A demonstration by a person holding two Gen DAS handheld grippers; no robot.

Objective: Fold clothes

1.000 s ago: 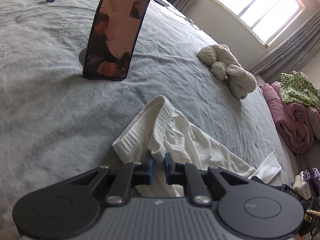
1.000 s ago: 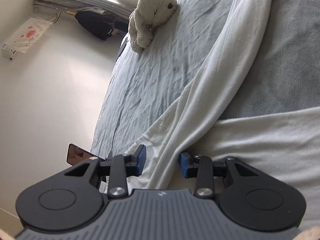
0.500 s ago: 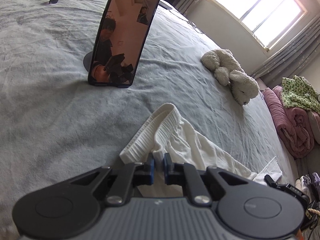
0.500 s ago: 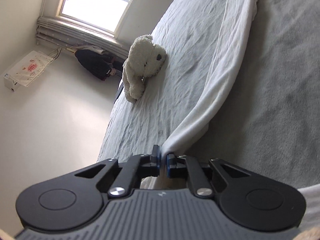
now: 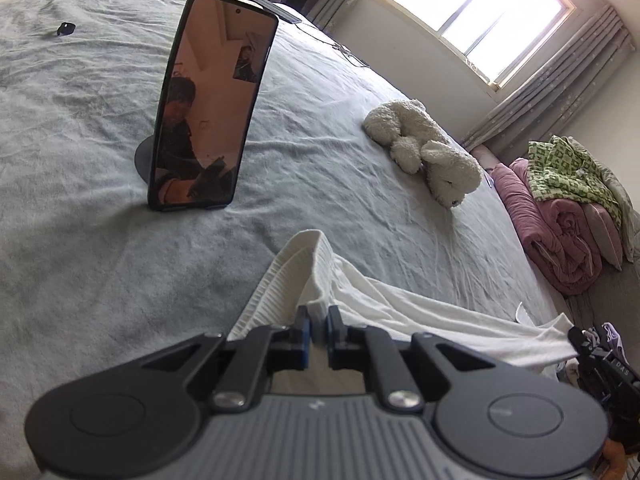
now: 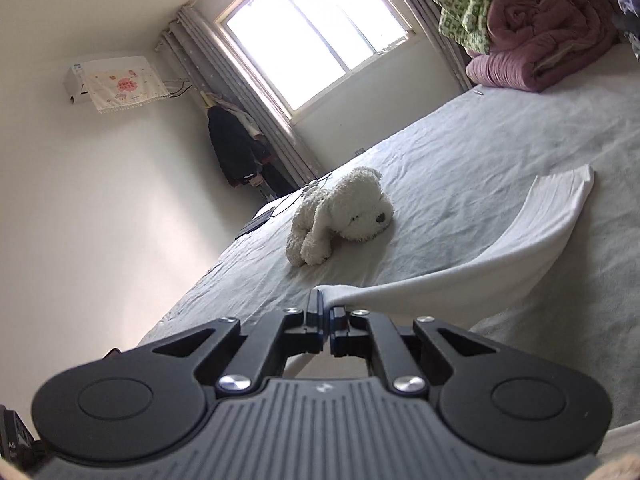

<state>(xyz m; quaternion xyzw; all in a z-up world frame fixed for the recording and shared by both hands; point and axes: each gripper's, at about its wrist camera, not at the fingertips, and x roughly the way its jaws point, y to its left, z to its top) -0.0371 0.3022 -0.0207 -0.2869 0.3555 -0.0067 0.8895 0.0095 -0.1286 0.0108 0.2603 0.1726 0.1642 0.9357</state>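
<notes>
A white garment point(image 5: 360, 292) with a ribbed hem lies on the grey bed point(image 5: 100, 240). My left gripper point(image 5: 317, 322) is shut on a fold of it near the ribbed band. My right gripper point(image 6: 326, 312) is shut on another edge of the white garment point(image 6: 520, 248) and holds it lifted off the bed, so the cloth hangs in a curve to its ribbed end. The right gripper's body also shows at the right edge of the left wrist view point(image 5: 600, 364).
A phone point(image 5: 212, 104) stands upright on a round stand on the bed. A white plush dog point(image 5: 424, 148) lies farther back, also in the right wrist view point(image 6: 344, 216). Pink and green bedding point(image 5: 560, 216) is piled at the bed's far side. A window point(image 6: 316, 28) is behind.
My right gripper closed on the garment's edge and lifted it, tilting up toward the window. My left gripper tightened on the fold and rose slightly.
</notes>
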